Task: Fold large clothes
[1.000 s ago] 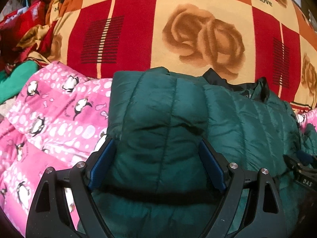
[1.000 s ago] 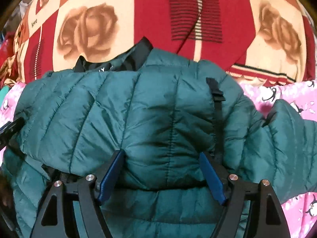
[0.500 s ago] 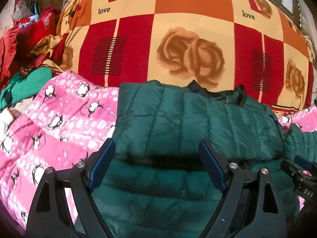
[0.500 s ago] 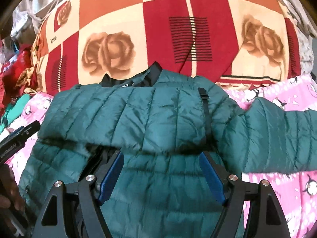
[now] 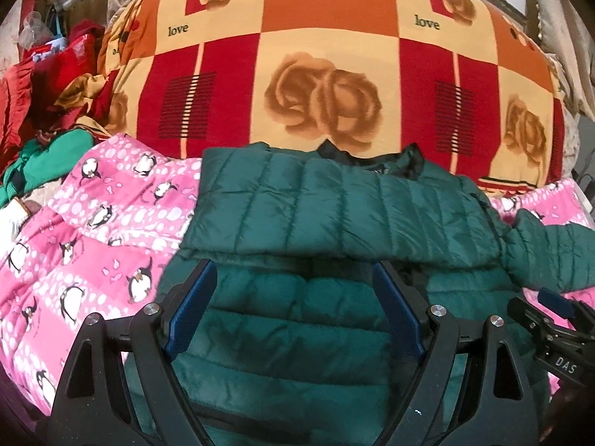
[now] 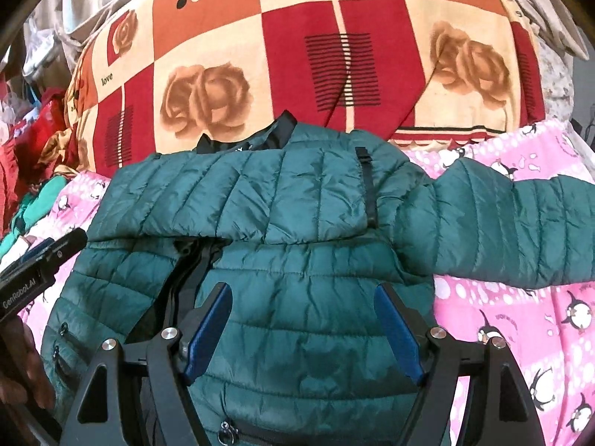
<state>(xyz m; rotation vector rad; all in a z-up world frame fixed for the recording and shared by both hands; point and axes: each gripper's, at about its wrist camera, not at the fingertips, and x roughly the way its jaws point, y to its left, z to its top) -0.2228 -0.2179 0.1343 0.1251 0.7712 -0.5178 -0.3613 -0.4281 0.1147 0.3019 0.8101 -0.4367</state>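
A dark green quilted jacket (image 5: 334,204) lies front-up on a pink penguin blanket (image 5: 93,223), collar at the far side. One sleeve (image 6: 241,193) is folded flat across its chest. The other sleeve (image 6: 520,223) stretches out to the right over the blanket. My left gripper (image 5: 293,265) hovers open above the jacket's lower left half, with nothing between its blue pads. Above the lower middle, my right gripper (image 6: 303,288) is also open and holds nothing. Each gripper shows at the edge of the other's view: the right gripper (image 5: 554,304), the left gripper (image 6: 44,260).
A thick quilt with red and orange squares and brown roses (image 5: 323,93) rises behind the jacket. A heap of red and green clothes (image 5: 44,93) lies at the far left. A person's hand (image 6: 22,371) shows at the lower left of the right wrist view.
Both grippers have drawn back and up from the jacket. The folded sleeve stays across the chest, and more of the jacket's lower body and the right sleeve has come into view.
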